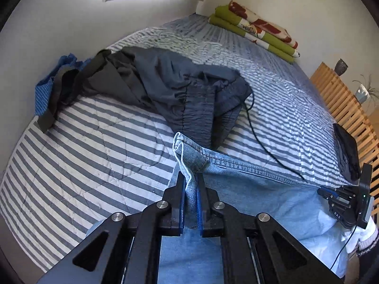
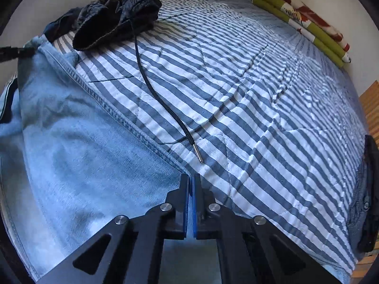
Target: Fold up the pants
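We find a pair of light blue denim pants [image 1: 248, 189] lying on a bed under a grey-and-white striped quilted cover [image 1: 94, 153], at the near edge of the bed, directly below both grippers.

The left gripper [image 1: 190, 177] has its jaws pinching a bunched corner of the denim; the cloth rises between the blue pads [image 1: 182, 203] and stands up in a small fold beyond the tips. From the right wrist view the same corner shows at the far left, drawn into a point.

The right gripper [image 2: 191, 177] has its jaws pressed together at the hemmed edge of the pants, where the stitched seam meets the striped cover. The pads show only a thin gap; we cannot tell with certainty whether denim lies between them.

A heap of dark grey drawstring trousers [image 1: 184, 94] lies farther up the bed, apart from the denim. Its black cord with a metal tip [image 2: 165, 101] trails across the cover, the tip ending just beyond the right gripper.

A blue patterned cloth [image 1: 47, 80] lies at the far left edge of the bed. A folded green, white and red blanket [image 1: 255, 30] sits at the far corner against the wall. A dark garment [image 1: 347, 151] lies at the right edge, beside a slatted wooden frame [image 1: 343, 99].
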`<state>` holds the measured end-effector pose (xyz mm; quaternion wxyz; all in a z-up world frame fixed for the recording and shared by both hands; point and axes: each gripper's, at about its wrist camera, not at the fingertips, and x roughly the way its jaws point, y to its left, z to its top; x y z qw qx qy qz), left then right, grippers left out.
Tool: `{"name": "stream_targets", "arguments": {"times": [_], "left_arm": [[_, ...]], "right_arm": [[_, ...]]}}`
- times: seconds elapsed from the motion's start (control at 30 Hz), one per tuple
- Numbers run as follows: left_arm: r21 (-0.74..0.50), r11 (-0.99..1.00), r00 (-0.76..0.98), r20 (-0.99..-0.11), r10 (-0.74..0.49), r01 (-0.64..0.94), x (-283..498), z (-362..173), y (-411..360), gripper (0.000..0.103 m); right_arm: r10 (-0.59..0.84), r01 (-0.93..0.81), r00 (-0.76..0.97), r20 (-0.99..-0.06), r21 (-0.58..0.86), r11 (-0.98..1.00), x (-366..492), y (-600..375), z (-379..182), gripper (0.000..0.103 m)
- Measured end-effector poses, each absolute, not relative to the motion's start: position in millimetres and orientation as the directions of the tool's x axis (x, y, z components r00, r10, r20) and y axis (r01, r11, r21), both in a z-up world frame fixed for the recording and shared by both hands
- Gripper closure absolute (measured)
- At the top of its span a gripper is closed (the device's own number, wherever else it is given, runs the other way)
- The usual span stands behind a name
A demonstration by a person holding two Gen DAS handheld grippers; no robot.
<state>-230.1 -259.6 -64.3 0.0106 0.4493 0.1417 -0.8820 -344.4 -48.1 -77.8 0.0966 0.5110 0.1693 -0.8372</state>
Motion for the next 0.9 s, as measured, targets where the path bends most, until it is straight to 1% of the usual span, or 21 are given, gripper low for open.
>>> {"name": "stream_targets", "arguments": {"times": [0.07, 0.17, 0.3, 0.37, 0.43, 0.47, 0.53, 0.67, 0.7, 0.73, 0.8, 0.83, 0.87, 0.9], "left_arm": [[-0.248, -0.96, -0.648, -0.754, 0.108, 0.128, -213, -35, -256, 0.096], [-0.267, -0.96, -0.733, -0.67, 0.119, 0.088, -181, 19, -254, 0.096], [-0.226, -0.974, -0.826, -0.554, 0.101, 0.033, -149, 93, -240, 0.096], [-0.187, -0.982, -0.843, -0.531, 0.083, 0.02, -148, 115, -233, 0.096], [-0.168, -0.985, -0.838, -0.541, 0.073, 0.023, -162, 123, -231, 0.096], [-0.168, -0.985, -0.828, -0.556, 0.067, 0.033, -172, 121, -232, 0.096], [-0.155, -0.987, -0.806, -0.589, 0.054, 0.047, -199, 110, -234, 0.096], [-0.142, -0.983, -0.743, -0.67, 0.011, 0.114, -272, 67, -243, 0.096], [-0.127, -0.983, -0.739, -0.674, -0.015, 0.135, -295, 53, -242, 0.094], [-0.09, -0.985, -0.732, -0.68, -0.05, 0.151, -320, 37, -241, 0.091], [-0.032, -0.982, -0.647, -0.756, -0.099, 0.188, -367, 5, -241, 0.068], [-0.028, -0.975, -0.612, -0.782, -0.117, 0.222, -382, -8, -242, 0.067], [-0.043, -0.971, -0.607, -0.787, -0.111, 0.234, -388, -13, -243, 0.067], [-0.055, -0.971, -0.616, -0.781, -0.104, 0.233, -391, -14, -242, 0.067]], "right_arm": [[0.039, 0.296, -0.522, -0.852, -0.225, -0.928, -328, -51, -52, 0.101], [0.094, 0.225, -0.629, -0.771, -0.297, -0.928, -304, -51, -5, 0.101], [0.113, 0.117, -0.757, -0.643, -0.304, -0.945, -284, -41, 64, 0.101], [0.137, 0.067, -0.804, -0.579, -0.316, -0.947, -283, -38, 89, 0.101], [0.165, 0.028, -0.823, -0.543, -0.329, -0.944, -293, -37, 101, 0.101], [0.173, 0.015, -0.824, -0.54, -0.326, -0.945, -297, -36, 102, 0.101], [0.176, 0.004, -0.808, -0.562, -0.304, -0.953, -323, -34, 94, 0.101], [0.223, -0.011, -0.777, -0.588, -0.341, -0.94, -379, -44, 54, 0.101], [0.236, -0.017, -0.764, -0.601, -0.347, -0.938, -397, -46, 40, 0.101], [0.238, -0.016, -0.751, -0.616, -0.342, -0.939, -413, -47, 26, 0.101], [0.236, 0.026, -0.69, -0.685, -0.349, -0.937, -446, -50, -6, 0.094], [0.232, 0.036, -0.654, -0.721, -0.335, -0.941, -459, -49, -17, 0.088], [0.227, 0.029, -0.634, -0.739, -0.317, -0.948, -467, -45, -23, 0.076], [0.219, 0.009, -0.636, -0.74, -0.291, -0.957, -469, -39, -24, 0.072]]}}
